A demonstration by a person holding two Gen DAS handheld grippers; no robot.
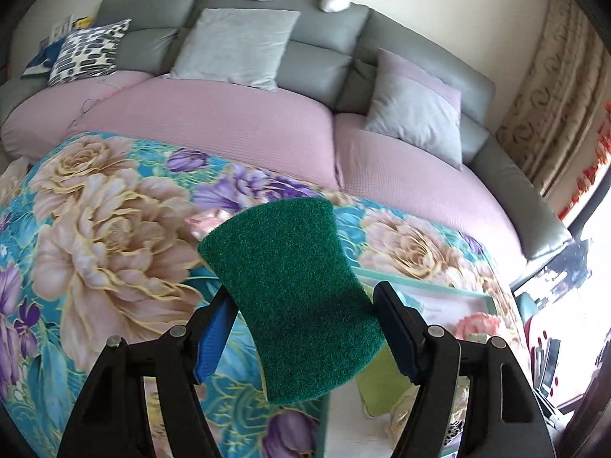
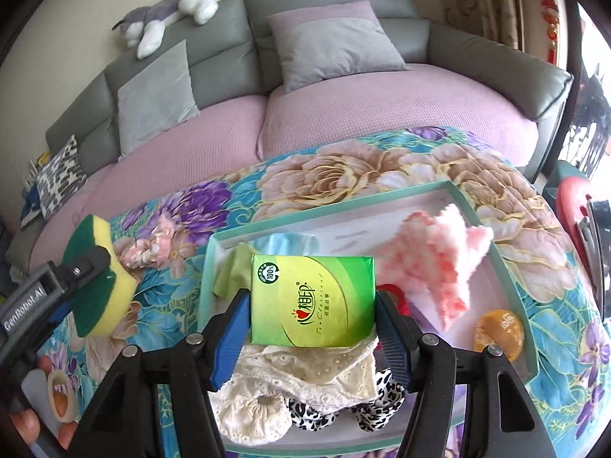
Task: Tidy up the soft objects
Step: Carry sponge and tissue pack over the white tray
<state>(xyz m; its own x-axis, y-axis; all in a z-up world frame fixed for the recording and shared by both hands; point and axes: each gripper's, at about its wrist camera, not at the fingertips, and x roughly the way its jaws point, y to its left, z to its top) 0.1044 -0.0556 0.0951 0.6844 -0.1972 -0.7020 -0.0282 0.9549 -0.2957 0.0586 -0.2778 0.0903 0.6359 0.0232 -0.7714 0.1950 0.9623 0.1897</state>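
Observation:
My left gripper point(image 1: 305, 307) is shut on a green-and-yellow sponge point(image 1: 294, 297), held above the floral blanket; the sponge point(image 2: 100, 278) and the left gripper point(image 2: 82, 267) also show at the left of the right wrist view. My right gripper point(image 2: 311, 315) is shut on a green tissue pack point(image 2: 312, 299), held over the teal-rimmed tray point(image 2: 492, 246). In the tray lie a pink fluffy cloth point(image 2: 431, 267), a cream lace cloth point(image 2: 324, 374), a cream scrunchie point(image 2: 254, 408), a leopard-print piece point(image 2: 305, 414), a light green cloth point(image 2: 229, 271) and an orange round item point(image 2: 496, 330).
The floral blanket point(image 1: 103, 221) covers the surface in front of a grey sofa point(image 1: 324, 34) with pink seat covers, grey cushions point(image 1: 236, 47) and a patterned cushion point(image 1: 89, 51). A plush dog point(image 2: 172, 11) lies on the sofa back. Curtains point(image 1: 553, 87) hang at the right.

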